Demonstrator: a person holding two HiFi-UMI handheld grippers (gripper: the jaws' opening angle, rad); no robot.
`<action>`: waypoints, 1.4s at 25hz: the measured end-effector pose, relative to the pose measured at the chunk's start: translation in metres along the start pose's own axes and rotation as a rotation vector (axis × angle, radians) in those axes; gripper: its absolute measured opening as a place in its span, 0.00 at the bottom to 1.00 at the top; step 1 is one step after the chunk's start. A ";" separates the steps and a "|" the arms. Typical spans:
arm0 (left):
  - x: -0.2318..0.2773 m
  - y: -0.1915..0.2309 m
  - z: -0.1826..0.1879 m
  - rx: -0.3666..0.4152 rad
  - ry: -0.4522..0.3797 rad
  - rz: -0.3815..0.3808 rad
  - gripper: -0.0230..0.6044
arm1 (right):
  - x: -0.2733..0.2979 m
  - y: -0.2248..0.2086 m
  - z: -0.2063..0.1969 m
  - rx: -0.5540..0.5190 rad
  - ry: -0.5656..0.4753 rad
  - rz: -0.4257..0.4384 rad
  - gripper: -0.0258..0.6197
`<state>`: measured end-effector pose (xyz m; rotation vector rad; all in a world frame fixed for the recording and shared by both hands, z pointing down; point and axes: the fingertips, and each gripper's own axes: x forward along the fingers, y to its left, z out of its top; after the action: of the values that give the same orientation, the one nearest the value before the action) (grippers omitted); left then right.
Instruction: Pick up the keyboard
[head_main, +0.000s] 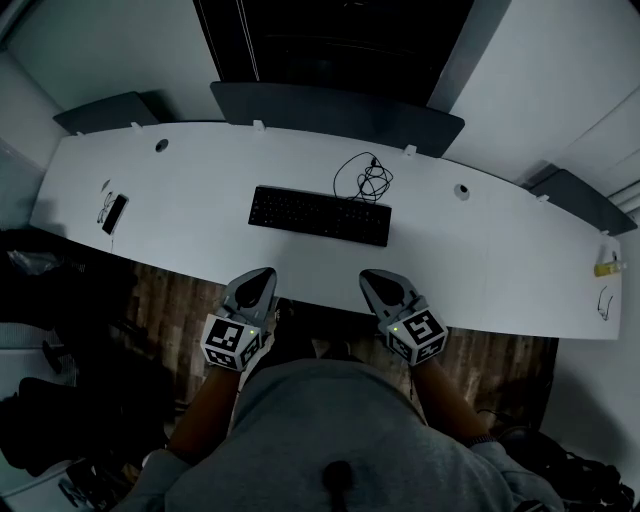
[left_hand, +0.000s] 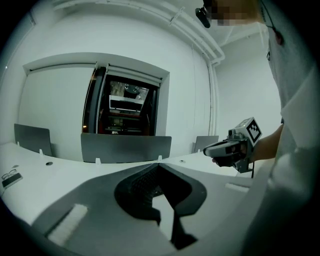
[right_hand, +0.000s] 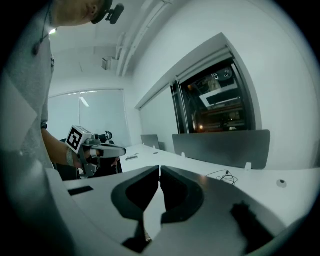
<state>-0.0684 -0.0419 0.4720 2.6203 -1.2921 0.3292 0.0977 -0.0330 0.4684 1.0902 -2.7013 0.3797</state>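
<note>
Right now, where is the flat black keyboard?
Head view: the flat black keyboard lies centred on the white desk, coiled black cable behind its right end.

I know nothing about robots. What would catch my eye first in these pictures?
A black keyboard lies in the middle of a long white desk, with a tangled black cable just behind it. By the desk's near edge a person holds the left gripper and the right gripper, each bearing a cube of square markers. Both have their jaws shut and empty, short of the keyboard.
</note>
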 end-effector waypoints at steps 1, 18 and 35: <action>0.005 0.007 0.000 -0.001 0.004 -0.008 0.04 | 0.006 -0.002 0.001 0.001 0.004 -0.009 0.07; 0.087 0.121 -0.006 -0.016 0.062 -0.182 0.05 | 0.104 -0.041 -0.002 0.066 0.105 -0.195 0.07; 0.119 0.196 -0.039 -0.052 0.137 -0.278 0.05 | 0.143 -0.058 -0.007 0.145 0.157 -0.364 0.07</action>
<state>-0.1584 -0.2375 0.5588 2.6349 -0.8686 0.4128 0.0379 -0.1644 0.5248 1.4891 -2.3064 0.5749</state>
